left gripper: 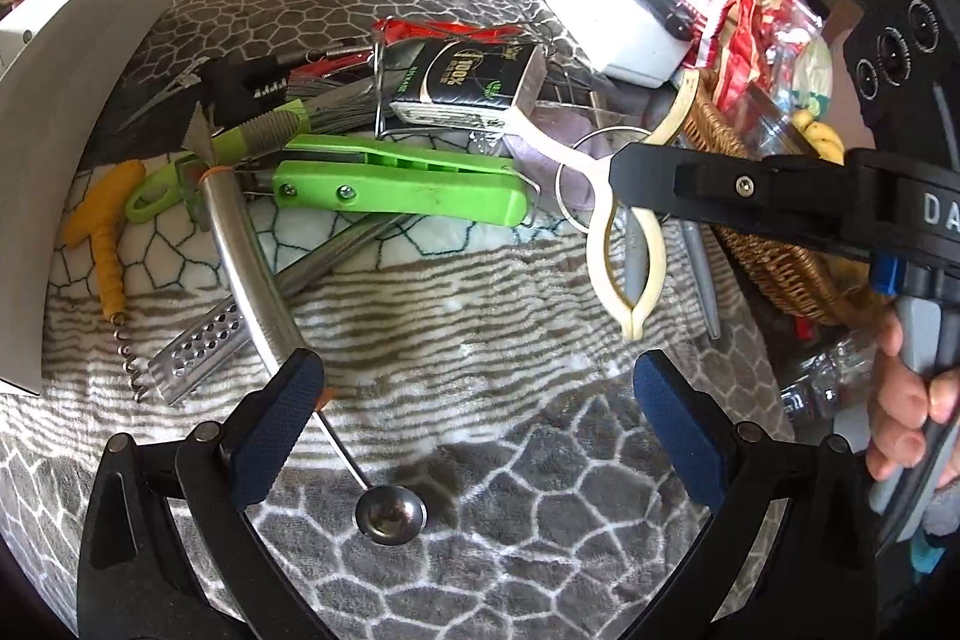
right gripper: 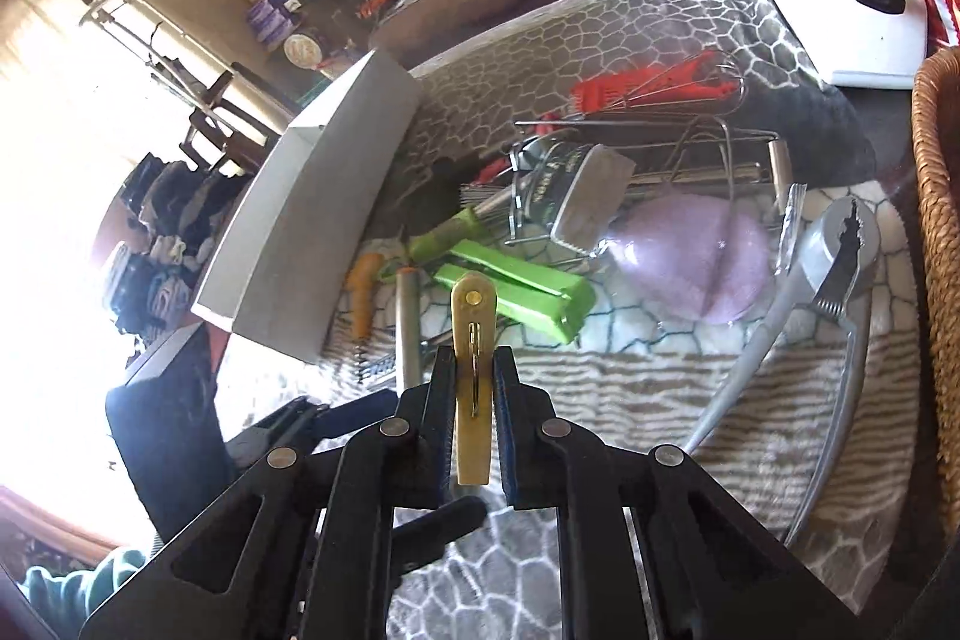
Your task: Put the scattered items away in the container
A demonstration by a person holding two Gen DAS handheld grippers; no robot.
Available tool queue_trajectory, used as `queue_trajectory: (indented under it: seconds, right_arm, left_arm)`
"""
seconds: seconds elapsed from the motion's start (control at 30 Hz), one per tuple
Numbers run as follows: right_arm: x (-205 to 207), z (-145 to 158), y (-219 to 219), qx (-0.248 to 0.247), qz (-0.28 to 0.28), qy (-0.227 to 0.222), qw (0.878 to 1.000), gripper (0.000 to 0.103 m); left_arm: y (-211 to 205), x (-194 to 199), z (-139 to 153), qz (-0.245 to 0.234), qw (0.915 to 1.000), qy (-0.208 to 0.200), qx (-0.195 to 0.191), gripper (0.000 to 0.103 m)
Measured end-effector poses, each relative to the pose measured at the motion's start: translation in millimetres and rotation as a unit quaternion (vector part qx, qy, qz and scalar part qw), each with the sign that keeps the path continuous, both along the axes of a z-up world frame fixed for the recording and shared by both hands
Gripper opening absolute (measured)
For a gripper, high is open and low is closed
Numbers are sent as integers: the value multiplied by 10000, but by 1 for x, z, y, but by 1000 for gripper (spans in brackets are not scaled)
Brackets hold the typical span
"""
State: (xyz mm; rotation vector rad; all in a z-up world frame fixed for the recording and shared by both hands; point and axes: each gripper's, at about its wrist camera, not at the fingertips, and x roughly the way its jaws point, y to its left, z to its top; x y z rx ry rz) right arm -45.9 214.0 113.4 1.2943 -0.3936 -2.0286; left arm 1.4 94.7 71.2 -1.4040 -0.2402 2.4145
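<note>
The container, a white cardboard box (right gripper: 312, 220), stands at the left edge of the blanket (left gripper: 480, 328); it looks light and may slide if pushed. The green plastic tool (left gripper: 396, 184) lies in the middle of the pile; it seems stiff and fairly light, best taken across its long body. The curved steel handle (left gripper: 252, 274) looks smooth and slippery. The cream plastic tongs (left gripper: 606, 220) are thin and springy, easy to bend; the right gripper (right gripper: 474, 388) is closed on one of their arms, near the riveted end. The left gripper (left gripper: 474, 400) stands wide with nothing between its pads, above a small steel measuring spoon (left gripper: 391, 511). On a dark packet (left gripper: 468, 82) in the wire rack I can read "100%"; the rest is too small.
</note>
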Motion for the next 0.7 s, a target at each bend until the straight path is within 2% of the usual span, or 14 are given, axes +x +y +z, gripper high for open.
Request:
queue_trajectory:
  seconds: [0.1, 0.2, 0.27, 0.33, 0.37, 0.5, 0.6, 0.7]
  right_arm:
    - [8, 8, -7, -27, 98, -20, 9999, 11]
    - [15, 15, -13, -80, 166, -14, 9998, 11]
    - [19, 18, -17, -110, 230, -11, 9997, 11]
    - [23, 20, -22, -125, 275, 1, 9995, 11]
    - [24, 21, -24, -134, 284, 11, 9995, 11]
    - [26, 25, -37, -176, 323, 59, 9993, 11]
    - [29, 31, -48, -168, 363, 118, 9991, 11]
    - [32, 37, -58, -97, 431, 176, 9989, 15]
  left_arm:
    - [5, 5, 12, -55, 9995, 245, 201, 103]
    - [3, 6, 19, -98, 9991, 262, 312, 99]
    - [-2, 6, 23, -25, 9993, 255, 278, 87]
    - [-9, 5, 27, -3, 9989, 244, 399, 67]
    - [-12, 5, 27, -24, 9986, 204, 486, 64]
    - [-20, 8, 31, -121, 9977, 84, 657, 23]
    - [-31, 14, 37, -142, 9962, 138, 850, 22]
    - [-43, 18, 44, -65, 9960, 190, 870, 22]
